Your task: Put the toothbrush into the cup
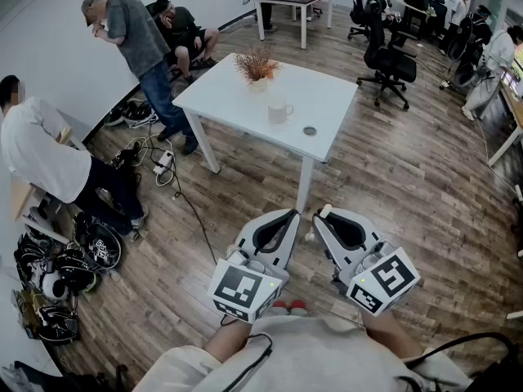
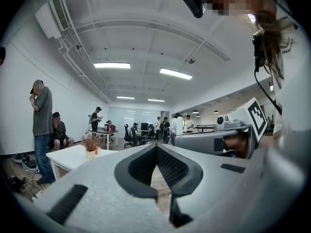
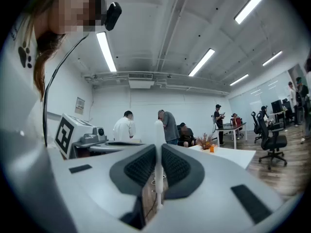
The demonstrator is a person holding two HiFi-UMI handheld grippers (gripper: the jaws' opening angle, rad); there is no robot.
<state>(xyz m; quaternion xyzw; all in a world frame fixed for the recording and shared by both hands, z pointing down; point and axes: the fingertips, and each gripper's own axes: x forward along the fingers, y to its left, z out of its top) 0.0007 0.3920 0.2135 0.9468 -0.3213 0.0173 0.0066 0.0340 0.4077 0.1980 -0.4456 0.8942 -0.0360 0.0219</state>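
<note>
Well short of the table [image 1: 237, 96], the right gripper [image 3: 158, 147] pinches the toothbrush [image 3: 158, 183] upright between its pads. The left gripper [image 2: 156, 147] has its tips pressed together on nothing. The cup [image 1: 279, 110] waits on the table (well apart from both), so 1 step looks done: carrying and dropping remain.
</note>
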